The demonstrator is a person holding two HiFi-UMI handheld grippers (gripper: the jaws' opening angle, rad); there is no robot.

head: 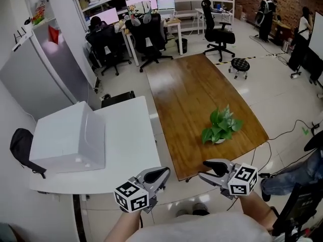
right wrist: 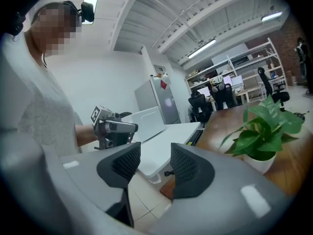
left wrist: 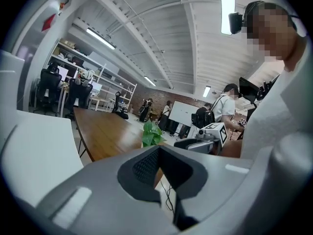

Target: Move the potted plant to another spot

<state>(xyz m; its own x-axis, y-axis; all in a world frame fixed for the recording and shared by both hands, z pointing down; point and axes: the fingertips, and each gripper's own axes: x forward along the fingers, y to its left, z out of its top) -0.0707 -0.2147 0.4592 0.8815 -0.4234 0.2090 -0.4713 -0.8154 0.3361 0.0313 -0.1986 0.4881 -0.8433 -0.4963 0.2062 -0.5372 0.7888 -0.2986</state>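
White table [head: 126,135]: far left, with a white box [head: 68,137] on its left half.
Left arm [head: 118,226]: bare forearm rising from below and held low before the body, with the marker cube nearest the person.
Left gripper [head: 164,173]: off the white table's near right corner and over the floor. It points slightly downward toward the wooden table's near left corner.
Left jaws: in the left gripper [left wrist: 159,148] view the pads are pressed together with nothing between them.
Wooden table [head: 192,95]: in the middle, running away from the person, with office chairs [head: 151,39] past its far end.
Right arm [head: 255,205]: forearm coming up from the lower right, wrist turned inward.
Right gripper [head: 203,169]: at the wooden table's near edge, nose aimed leftward toward the other gripper.
Right jaws: in the right gripper [right wrist: 155,153] view they are spread, with only floor and table edge between them.
Plant [head: 221,126]: upright in a white pot [right wrist: 259,163] near the wooden table's near right corner. It stands beyond the right gripper and touches neither gripper.
Plant from the grippers: right of the right jaws [right wrist: 264,129], and small and farther off past the left jaws [left wrist: 151,133].
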